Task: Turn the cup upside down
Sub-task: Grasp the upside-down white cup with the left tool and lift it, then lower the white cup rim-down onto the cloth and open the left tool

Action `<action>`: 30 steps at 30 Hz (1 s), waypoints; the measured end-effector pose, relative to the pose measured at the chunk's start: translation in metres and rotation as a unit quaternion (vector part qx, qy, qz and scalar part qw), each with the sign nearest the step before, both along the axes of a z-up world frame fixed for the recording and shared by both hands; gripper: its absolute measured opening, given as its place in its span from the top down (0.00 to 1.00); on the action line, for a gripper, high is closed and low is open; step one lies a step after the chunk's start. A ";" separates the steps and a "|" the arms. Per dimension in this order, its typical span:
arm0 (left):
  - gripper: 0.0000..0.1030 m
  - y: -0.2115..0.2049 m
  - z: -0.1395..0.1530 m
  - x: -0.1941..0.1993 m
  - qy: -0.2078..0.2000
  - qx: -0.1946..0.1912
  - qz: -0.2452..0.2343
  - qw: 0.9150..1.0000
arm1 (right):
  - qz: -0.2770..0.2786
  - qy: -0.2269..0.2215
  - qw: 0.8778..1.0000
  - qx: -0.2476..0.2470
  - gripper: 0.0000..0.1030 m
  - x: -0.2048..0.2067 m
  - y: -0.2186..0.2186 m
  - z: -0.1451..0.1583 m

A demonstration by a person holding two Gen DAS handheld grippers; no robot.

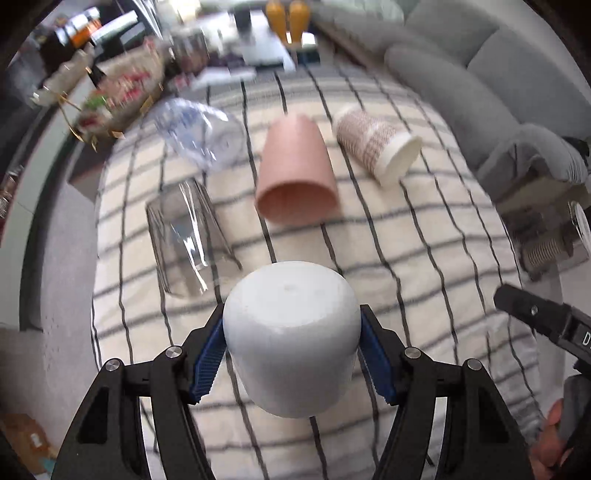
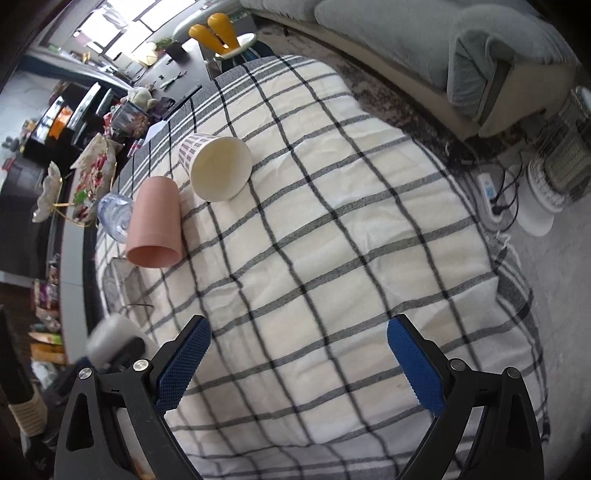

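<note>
1. The left gripper (image 1: pixel 291 350) is clamped on the white round-bottomed plastic cup (image 1: pixel 291 336). Its blue ribbed pads (image 1: pixel 207 360) press the cup's sides at 9 and 3 o'clock.
2. The white cup sits at 6 o'clock in the left wrist view. Its closed, domed base faces the camera and upward; its mouth is turned away and cannot be seen. Whether the cup touches the cloth cannot be told.
3. The right gripper (image 2: pixel 299 360) stands wide apart with nothing between its blue pads (image 2: pixel 183 365), above bare cloth. In the left wrist view part of its black body shows at 4 o'clock.
4. The surface is a cream tablecloth with a dark grid check (image 2: pixel 332 221).
5. A pink smooth plastic cup (image 1: pixel 295 173) lies on its side near 12 o'clock of the white cup, mouth toward the camera.
6. A paper cup with a brown woven print and white rim (image 1: pixel 376 147) lies on its side at 1 o'clock, just beside the pink cup. In the right wrist view its cream interior (image 2: pixel 221 168) faces the camera.
7. A clear glass tumbler (image 1: pixel 184 236) lies on its side at 10 o'clock, apart from the pink cup.
8. A clear crumpled plastic bottle (image 1: pixel 195 129) lies at 11 o'clock, beyond the tumbler.
9. A grey upholstered sofa (image 1: pixel 480 62) fills 1 to 2 o'clock, off the cloth.
10. Two yellow rounded objects (image 2: pixel 212 31) stand at 12 o'clock, well apart from the cups; their nature cannot be told.
</note>
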State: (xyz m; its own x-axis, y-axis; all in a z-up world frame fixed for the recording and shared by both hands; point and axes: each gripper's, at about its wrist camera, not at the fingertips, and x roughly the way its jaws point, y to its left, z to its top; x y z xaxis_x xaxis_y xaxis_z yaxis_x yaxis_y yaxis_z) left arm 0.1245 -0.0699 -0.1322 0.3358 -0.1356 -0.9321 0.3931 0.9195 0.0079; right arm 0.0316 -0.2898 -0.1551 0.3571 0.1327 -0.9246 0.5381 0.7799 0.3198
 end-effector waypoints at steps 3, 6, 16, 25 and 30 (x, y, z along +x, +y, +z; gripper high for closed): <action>0.35 0.005 0.001 -0.010 -0.071 -0.028 0.007 0.997 | 0.007 0.006 1.000 -0.015 0.06 -0.004 0.000 -0.008; 0.35 0.011 0.002 -0.025 -0.150 -0.052 0.008 0.987 | 0.011 0.016 1.000 -0.021 0.06 -0.011 0.000 -0.018; 0.35 0.022 -0.037 -0.032 -0.222 -0.101 0.079 0.967 | 0.003 0.033 0.999 -0.019 0.06 -0.026 -0.003 -0.034; 0.35 0.015 -0.063 -0.036 -0.202 -0.090 0.076 0.972 | 0.006 0.040 0.999 -0.009 0.06 -0.032 0.001 -0.038; 0.35 0.010 -0.067 -0.041 -0.200 -0.083 0.066 0.974 | 0.007 0.040 0.999 -0.010 0.06 -0.034 0.000 -0.037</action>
State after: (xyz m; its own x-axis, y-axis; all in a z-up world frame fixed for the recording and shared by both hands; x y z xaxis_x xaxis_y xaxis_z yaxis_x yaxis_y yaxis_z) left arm 0.0833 -0.0600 -0.1989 0.6920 -0.2053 -0.6921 0.2678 0.9633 -0.0180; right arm -0.0027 -0.2896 -0.1918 0.2800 0.1188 -0.9526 0.5503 0.7932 0.2607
